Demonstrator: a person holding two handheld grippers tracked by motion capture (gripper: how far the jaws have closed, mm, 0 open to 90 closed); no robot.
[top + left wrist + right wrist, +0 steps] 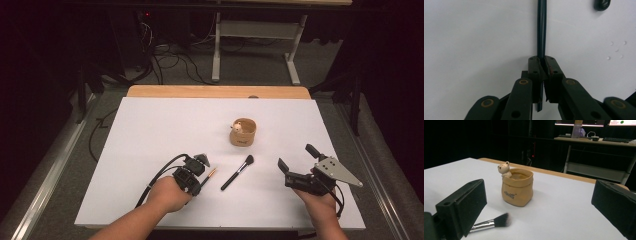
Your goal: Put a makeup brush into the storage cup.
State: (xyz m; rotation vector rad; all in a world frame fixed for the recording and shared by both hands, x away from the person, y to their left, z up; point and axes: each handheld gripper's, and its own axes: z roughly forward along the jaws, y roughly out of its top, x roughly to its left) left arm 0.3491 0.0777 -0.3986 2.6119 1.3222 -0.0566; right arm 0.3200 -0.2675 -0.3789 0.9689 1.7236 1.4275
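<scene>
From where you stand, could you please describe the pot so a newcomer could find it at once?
On the white table, look right of centre, beyond the black makeup brush. The tan sack-shaped pot stands there upright; a small bear figure peeks over its rim.

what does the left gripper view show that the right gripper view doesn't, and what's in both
Left gripper view: the left gripper, jaws shut on a thin dark stick that runs straight up over the table.

Right gripper view: the right gripper with jaws wide open and nothing between them, a tan bag-shaped pot with a small bear figure at its rim, and a makeup brush lying in front of the pot.

Both: the white table top.
</scene>
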